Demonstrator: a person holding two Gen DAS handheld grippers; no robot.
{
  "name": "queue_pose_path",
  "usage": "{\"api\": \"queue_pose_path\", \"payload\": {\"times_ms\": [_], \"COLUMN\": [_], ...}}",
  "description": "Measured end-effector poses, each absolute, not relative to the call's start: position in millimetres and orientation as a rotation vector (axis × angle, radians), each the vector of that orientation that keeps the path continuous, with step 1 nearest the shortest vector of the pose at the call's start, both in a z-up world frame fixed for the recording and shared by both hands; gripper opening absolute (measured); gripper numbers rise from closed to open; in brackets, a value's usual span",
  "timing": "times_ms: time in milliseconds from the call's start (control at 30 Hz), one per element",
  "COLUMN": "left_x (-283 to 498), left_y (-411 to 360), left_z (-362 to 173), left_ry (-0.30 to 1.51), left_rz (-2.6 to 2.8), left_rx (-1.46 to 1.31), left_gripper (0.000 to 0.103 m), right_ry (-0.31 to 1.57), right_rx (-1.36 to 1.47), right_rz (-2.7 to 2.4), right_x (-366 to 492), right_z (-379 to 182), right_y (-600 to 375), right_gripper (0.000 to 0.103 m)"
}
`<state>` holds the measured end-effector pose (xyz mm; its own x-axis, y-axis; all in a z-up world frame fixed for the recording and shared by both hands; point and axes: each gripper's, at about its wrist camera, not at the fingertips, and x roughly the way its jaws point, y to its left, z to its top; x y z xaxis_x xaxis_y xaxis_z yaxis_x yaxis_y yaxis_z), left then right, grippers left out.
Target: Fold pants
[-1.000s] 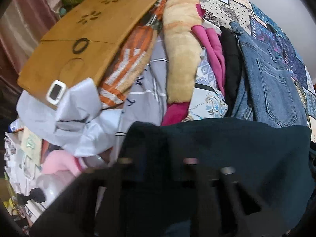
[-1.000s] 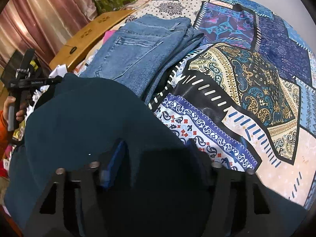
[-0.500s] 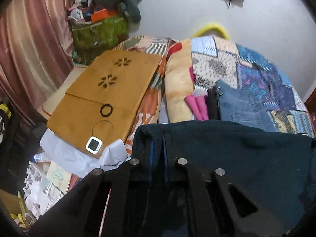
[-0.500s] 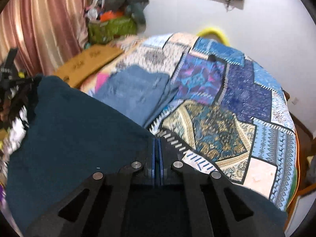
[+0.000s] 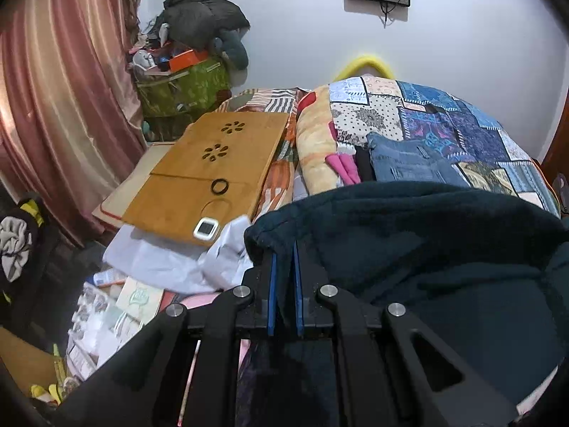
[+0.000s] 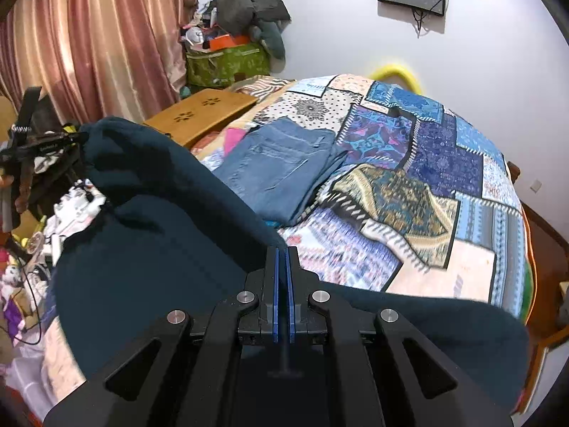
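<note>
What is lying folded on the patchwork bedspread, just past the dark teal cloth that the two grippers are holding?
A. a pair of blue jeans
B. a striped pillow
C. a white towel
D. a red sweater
A: a folded pair of blue jeans, back pocket and stitching showing, lies on the patchwork bedspread just beyond the dark teal cloth.

- My left claw (image 5: 283, 259) is matt black plastic with smooth blue pads and shiny metal pins; my right claw (image 6: 283, 267) is the same.
- The dark teal pants (image 5: 426, 249) are soft, fuzzy, matt cloth.
- The folded jeans (image 6: 281, 167) are rough blue denim.
- The lap desk (image 5: 209, 174) is smooth, matt wood.
- The curtain (image 6: 99, 35) is glossy pink cloth.
</note>
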<state>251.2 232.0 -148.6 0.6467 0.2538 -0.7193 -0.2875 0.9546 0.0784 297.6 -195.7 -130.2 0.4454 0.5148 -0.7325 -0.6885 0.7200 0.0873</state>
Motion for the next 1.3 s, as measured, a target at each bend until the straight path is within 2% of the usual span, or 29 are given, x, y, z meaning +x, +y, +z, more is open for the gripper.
{"api": "queue_pose_path", "payload": {"times_ms": [433, 533, 633, 833, 900, 933, 967, 1033, 1100, 1200, 1300], "left_x": [156.3, 141.9, 131.9, 127.3, 135.5, 139.7, 142.1, 154.1, 167.1, 187.0, 212.3], "left_y": [230.7, 231.6, 233.6, 226.6, 216.1, 210.4, 206.9, 193.4, 178.6, 153.1, 129.5], "left_z": [-193.9, -214.9, -229.3, -212.9, -200.8, -196.0, -192.6, -184.1, -177.5, -171.9, -170.5], "left_ry": [0.889, 0.939, 0.975, 0.934, 0.915, 0.907, 0.902, 0.889, 0.869, 0.847, 0.859], "left_rz": [0.363, 0.388, 0.39, 0.358, 0.33, 0.314, 0.305, 0.281, 0.258, 0.216, 0.184], "left_rx": [-0.079, -0.09, -0.102, -0.118, -0.109, -0.107, -0.104, -0.092, -0.075, -0.04, -0.006], "left_gripper": [0.008, 0.0, 0.0, 0.001, 0.005, 0.006, 0.011, 0.029, 0.06, 0.077, 0.087], "right_ry": [0.852, 0.882, 0.909, 0.912, 0.9, 0.897, 0.894, 0.877, 0.846, 0.82, 0.81], "right_rx": [-0.146, -0.116, -0.097, -0.042, -0.033, -0.021, -0.005, 0.029, 0.048, 0.046, 0.053], "right_rz": [0.787, 0.778, 0.763, 0.749, 0.724, 0.709, 0.689, 0.63, 0.559, 0.453, 0.368], "right_x": [214.4, 202.5, 193.4, 184.0, 184.5, 185.0, 186.9, 193.5, 201.6, 217.9, 239.1], "right_z": [-151.5, -166.4, -180.5, -176.6, -170.6, -167.6, -164.7, -157.4, -149.0, -137.9, -126.9], "right_y": [-213.7, -217.0, -220.5, -230.5, -238.9, -243.9, -250.1, -268.6, -289.6, -320.4, -349.4], "right_gripper": [0.003, 0.003, 0.004, 0.007, 0.008, 0.012, 0.015, 0.039, 0.051, 0.06, 0.065]}}
